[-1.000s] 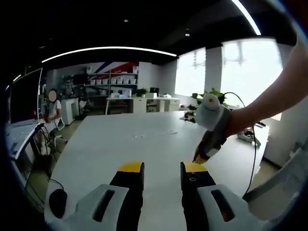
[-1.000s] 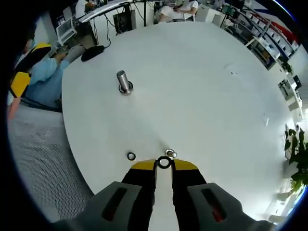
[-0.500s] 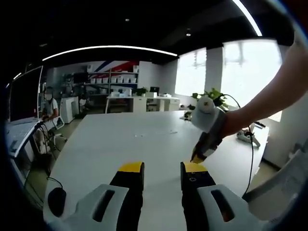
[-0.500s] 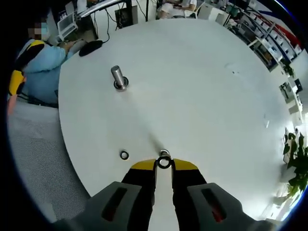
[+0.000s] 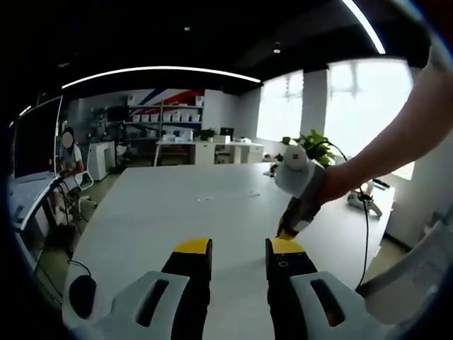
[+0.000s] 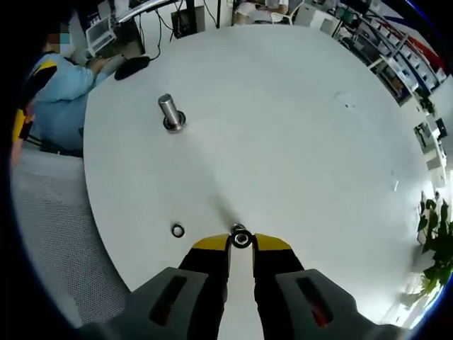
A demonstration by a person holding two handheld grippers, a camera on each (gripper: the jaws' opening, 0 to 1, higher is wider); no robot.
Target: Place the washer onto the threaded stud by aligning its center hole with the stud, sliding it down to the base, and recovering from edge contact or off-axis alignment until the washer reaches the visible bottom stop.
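Right gripper view: right gripper (image 6: 241, 241) jaws pinch washer (image 6: 241, 239), well short of stud (image 6: 169, 113); threading remains. Left gripper (image 5: 238, 247) jaws spread, idle.

A small dark metal ring washer (image 6: 241, 240) sits pinched between the yellow tips of the right gripper (image 6: 241, 242), its hole facing the camera, low over the white surface (image 6: 297, 120). Just beyond it a second ring-shaped piece (image 6: 237, 229) lies on the surface, and a third small ring washer (image 6: 178, 231) lies flat to its left. The grey metal threaded stud (image 6: 168, 113) stands upright on its round base, well apart from them.
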